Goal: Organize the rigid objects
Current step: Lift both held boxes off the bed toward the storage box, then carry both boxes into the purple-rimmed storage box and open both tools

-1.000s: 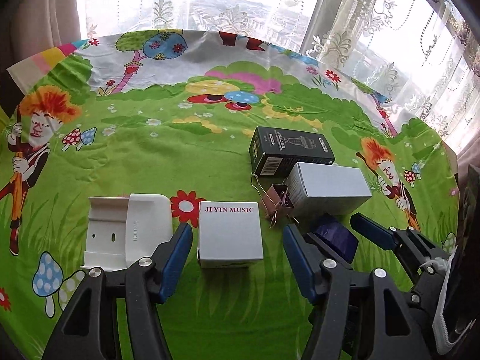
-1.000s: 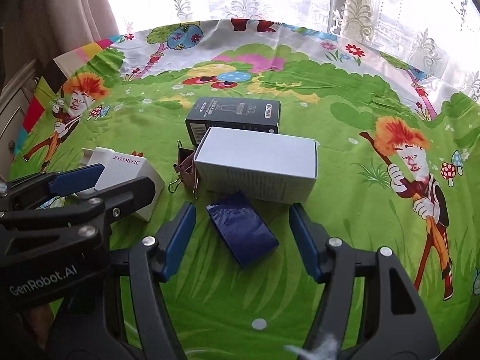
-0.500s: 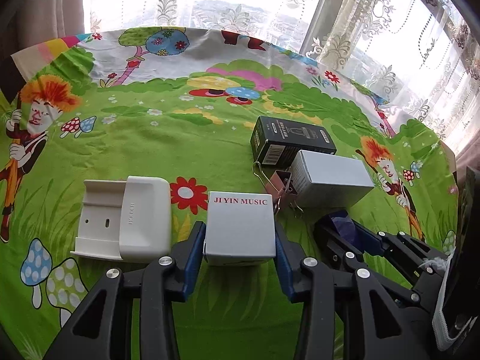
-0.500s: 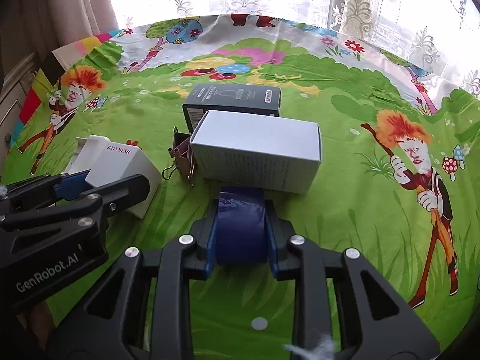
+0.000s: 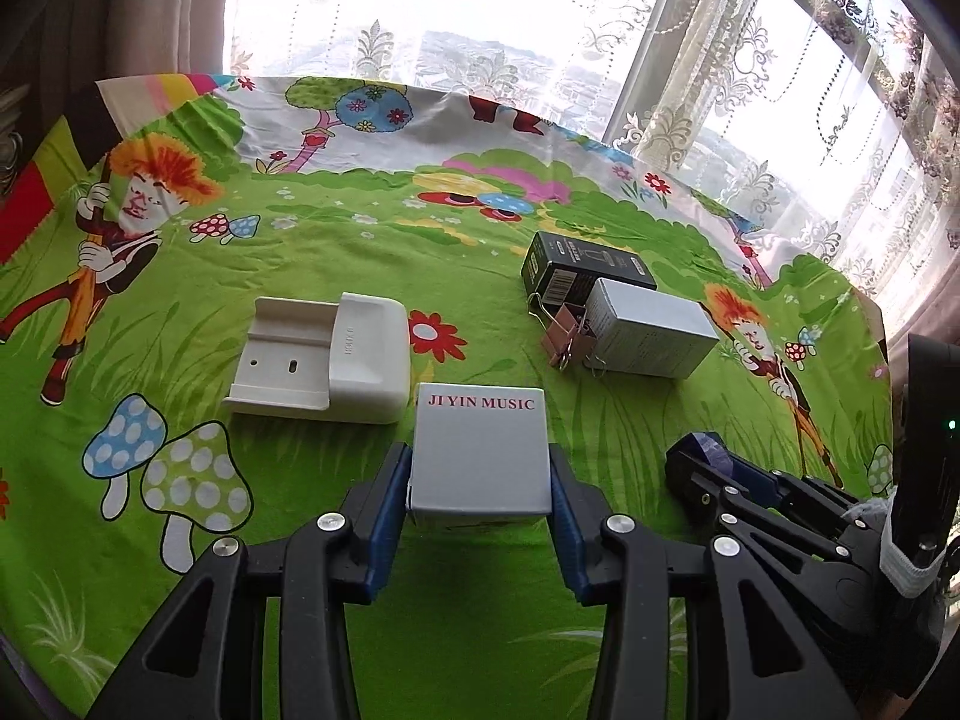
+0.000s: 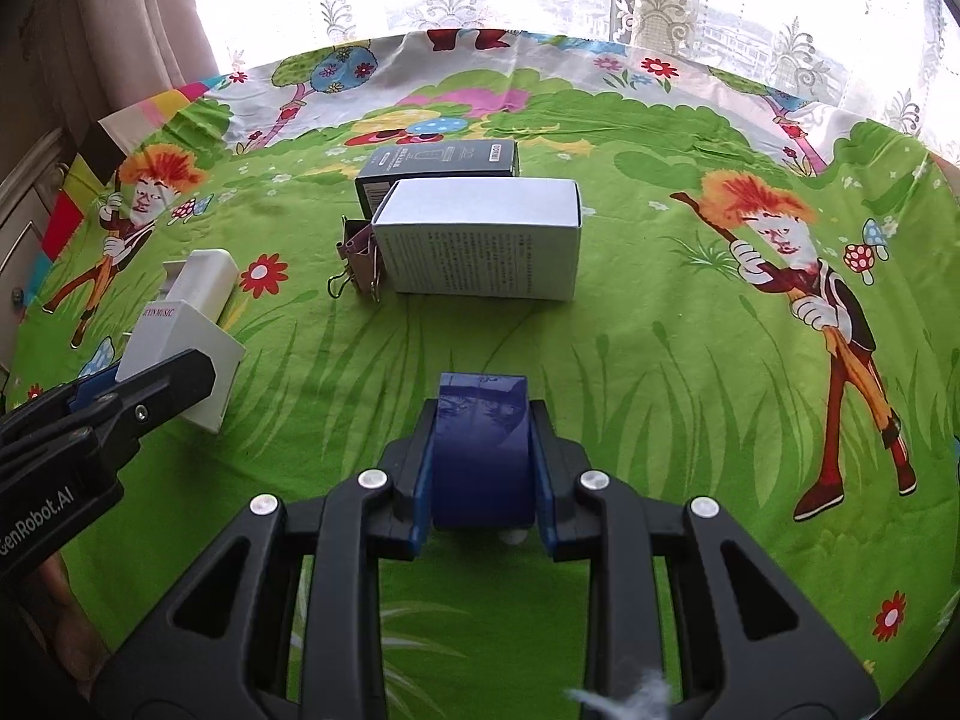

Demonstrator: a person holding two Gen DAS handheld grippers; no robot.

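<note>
While formerly open, fingers (image 5: pixel 390 498) now around boxes (image 5: pixel 479 456).

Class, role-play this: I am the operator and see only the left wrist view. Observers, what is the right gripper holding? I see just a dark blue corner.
Observer: A dark blue box, clamped in the right gripper; its jaws have just been closing.
Operator: What lies ahead of it?
Observer: Bare tablecloth, then the white carton.
Operator: Is the carton's near face blank?
Observer: No, it carries lines of small print.
</note>
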